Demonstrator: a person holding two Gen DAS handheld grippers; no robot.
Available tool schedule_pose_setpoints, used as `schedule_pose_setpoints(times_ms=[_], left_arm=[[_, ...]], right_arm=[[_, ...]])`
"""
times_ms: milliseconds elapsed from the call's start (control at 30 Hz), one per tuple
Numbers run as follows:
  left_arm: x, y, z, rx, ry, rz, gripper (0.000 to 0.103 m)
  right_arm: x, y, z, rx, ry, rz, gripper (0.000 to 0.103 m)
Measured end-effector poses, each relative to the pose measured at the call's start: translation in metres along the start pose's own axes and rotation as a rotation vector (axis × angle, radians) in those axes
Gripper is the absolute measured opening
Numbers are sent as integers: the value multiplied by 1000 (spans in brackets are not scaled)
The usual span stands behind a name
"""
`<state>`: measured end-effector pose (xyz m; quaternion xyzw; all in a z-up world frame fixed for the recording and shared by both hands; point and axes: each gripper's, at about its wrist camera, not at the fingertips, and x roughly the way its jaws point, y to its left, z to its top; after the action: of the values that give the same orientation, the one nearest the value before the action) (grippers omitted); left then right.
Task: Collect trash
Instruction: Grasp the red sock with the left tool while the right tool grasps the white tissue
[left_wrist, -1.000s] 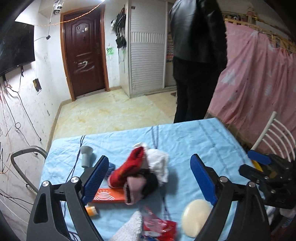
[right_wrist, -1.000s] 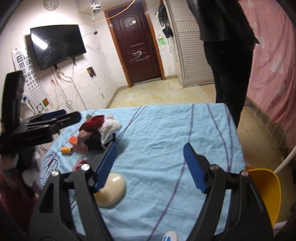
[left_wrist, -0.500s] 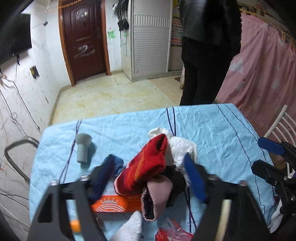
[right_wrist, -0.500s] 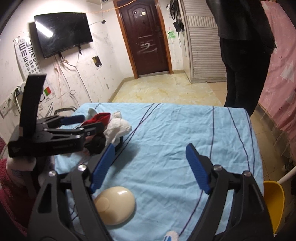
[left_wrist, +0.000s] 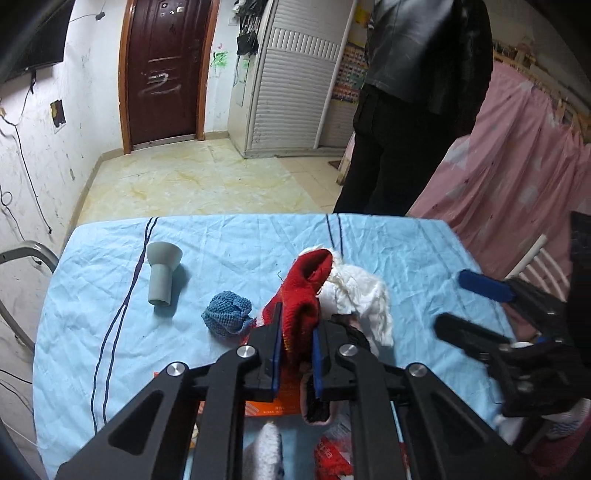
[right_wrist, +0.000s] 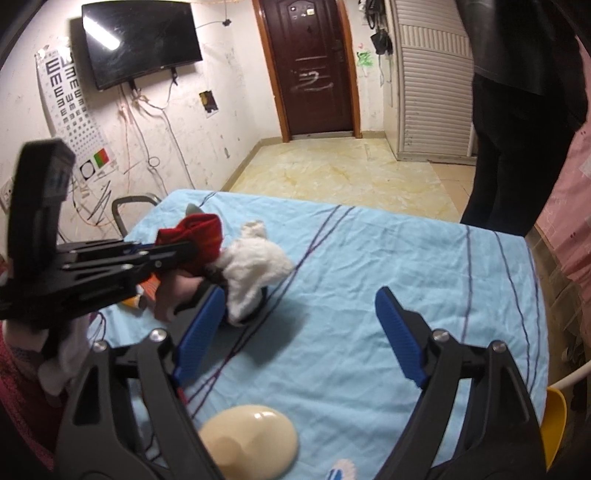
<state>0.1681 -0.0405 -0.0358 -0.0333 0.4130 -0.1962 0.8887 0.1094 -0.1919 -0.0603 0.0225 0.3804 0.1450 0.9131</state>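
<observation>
Left tool (left_wrist: 297, 349) pinching the red knit cloth (left_wrist: 306, 291) in the clothes pile.
Its jaws have just been closing on that cloth, lying mid-tabletop (left_wrist: 236, 240) beside a white fluffy cloth (left_wrist: 364, 295); the right tool (right_wrist: 299, 332) is hanging spread, jaws just been opening, nothing between them.

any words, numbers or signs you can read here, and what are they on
"E" shapes in rows, turned various ways: eye chart on the wall beside the TV.
A scrawl like "2": white marks on the brown door.
Print on the orange box and red wrapper under the left gripper: too blurred to read.
</observation>
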Motion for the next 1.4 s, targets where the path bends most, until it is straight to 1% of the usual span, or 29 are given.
schedule_pose_setpoints(times_ms=[200, 400, 633, 767, 833, 867, 933, 967, 1000, 1033, 1200, 1400], left_arm=[[-29, 14, 1, -46, -63, -66, 4], [-53, 25, 0, -65, -117, -86, 4], [-66, 37, -2, -83, -160, -101, 4], [-64, 43, -2, -92, -163, -107, 4], [-62, 45, -3, -90, -161, -110, 4], [-63, 46, -4, -90, -161, -112, 4], [-64, 45, -6, -86, -162, -114, 4], [-66, 44, -6, -87, -165, -114, 4], [-66, 44, -7, -88, -165, -115, 4], [-66, 43, -7, -89, -164, -115, 4], [-71, 35, -9, -76, -163, -110, 4], [-82, 23, -13, -56, -176, -86, 4]], right_arm=[[24, 10, 14, -9, 31, 19, 80], [48, 10, 30, -13, 64, -4, 80], [78, 14, 41, -18, 128, 20, 80], [97, 18, 44, -8, 183, 21, 79], [104, 17, 42, -4, 209, 23, 62], [108, 18, 41, 0, 225, 29, 59], [110, 19, 40, -4, 229, 24, 41], [109, 19, 40, -5, 224, 15, 35], [109, 19, 40, -7, 218, 6, 25], [108, 20, 40, -10, 209, -3, 21], [97, 22, 41, -18, 174, -11, 20], [71, 17, 43, 0, 117, 6, 20]])
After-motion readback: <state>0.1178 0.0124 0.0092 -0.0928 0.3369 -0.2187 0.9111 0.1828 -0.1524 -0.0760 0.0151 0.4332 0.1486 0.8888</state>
